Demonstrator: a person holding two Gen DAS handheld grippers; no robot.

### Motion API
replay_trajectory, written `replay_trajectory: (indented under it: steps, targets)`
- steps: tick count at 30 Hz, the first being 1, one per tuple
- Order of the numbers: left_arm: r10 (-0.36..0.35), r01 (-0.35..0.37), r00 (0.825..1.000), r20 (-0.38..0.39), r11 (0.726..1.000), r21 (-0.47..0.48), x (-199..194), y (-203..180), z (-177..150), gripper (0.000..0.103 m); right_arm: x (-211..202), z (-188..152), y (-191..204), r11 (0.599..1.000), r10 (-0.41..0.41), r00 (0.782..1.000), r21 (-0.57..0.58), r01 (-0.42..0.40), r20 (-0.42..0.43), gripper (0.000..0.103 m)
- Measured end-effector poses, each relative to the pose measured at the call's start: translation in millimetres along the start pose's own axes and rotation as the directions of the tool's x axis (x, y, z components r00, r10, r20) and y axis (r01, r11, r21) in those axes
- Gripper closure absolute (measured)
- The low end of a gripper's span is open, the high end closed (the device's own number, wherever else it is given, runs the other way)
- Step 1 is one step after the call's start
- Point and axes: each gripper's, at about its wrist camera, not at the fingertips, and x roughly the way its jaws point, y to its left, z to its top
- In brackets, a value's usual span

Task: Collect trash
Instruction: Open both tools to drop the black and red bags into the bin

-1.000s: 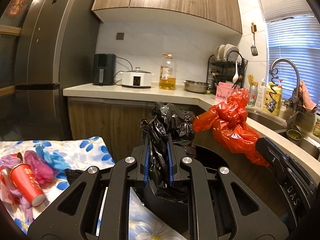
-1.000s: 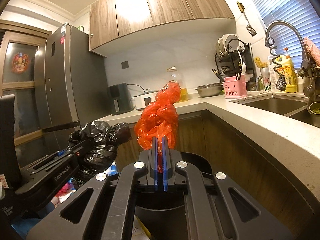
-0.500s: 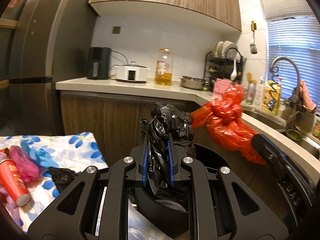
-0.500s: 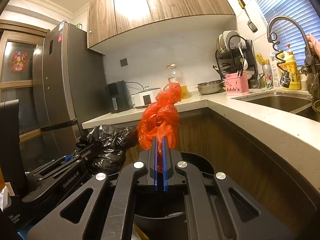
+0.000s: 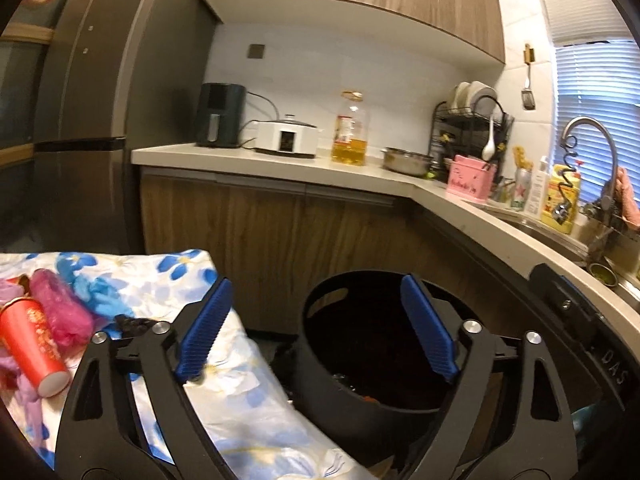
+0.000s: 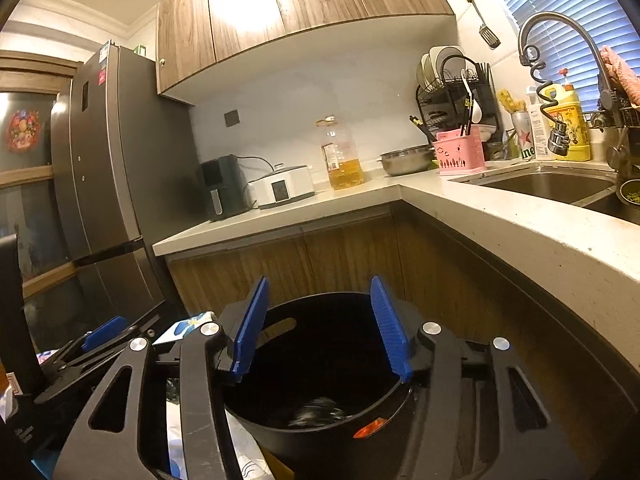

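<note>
1. The landmark was the black trash bin (image 5: 320,344), which stood on the floor before the wooden cabinets.
2. Far left of the bin, a red paper cup (image 5: 34,344) lay on its side on the flowered cloth (image 5: 240,400), touching a pink crumpled bag (image 5: 60,312).
3. Just left of the bin, a small black piece of plastic (image 5: 132,324) rested on the same cloth.
4. The left gripper (image 5: 316,328) was above the bin's left part. Its jaws had just been opening and stood wide apart, with nothing between them.
5. Inside the bin it was dark; a bit of orange-red plastic (image 5: 368,399) showed at the bottom, near the front wall.
6. In the right wrist view, the right gripper (image 6: 320,328) was over the bin (image 6: 280,432) too. Its jaws had just been opening, were apart, and held nothing.
7. An orange-red scrap (image 6: 370,428) and something shiny and blurred (image 6: 316,414) were low in the bin.
8. Behind the bin, on the counter (image 5: 280,160), stood an oil bottle (image 5: 349,132).
9. Right of the bin was the sink (image 6: 552,186).
</note>
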Motion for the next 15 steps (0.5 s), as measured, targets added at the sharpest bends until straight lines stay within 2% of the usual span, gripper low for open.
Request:
replay_trajectory:
  steps: [2,7,15]
  targets:
    - [0.014,-0.014,1.000,-0.001,1.000,-0.006,-4,4,-1,0.014,-3,-1,2,1.000,0.000,1.000,-0.002,0.000,0.003,0.040]
    - [0.057,-0.057,0.998,-0.015,0.998,-0.022,-18,16,-6,0.011,-8,-3,8,1.000,0.013,1.000,-0.001,-0.013,-0.004,0.033]
    - [0.198,-0.198,0.980,-0.004,0.979,-0.051,-53,46,-17,0.010,-19,-9,23,0.999,0.052,0.999,-0.014,-0.052,-0.011,0.030]
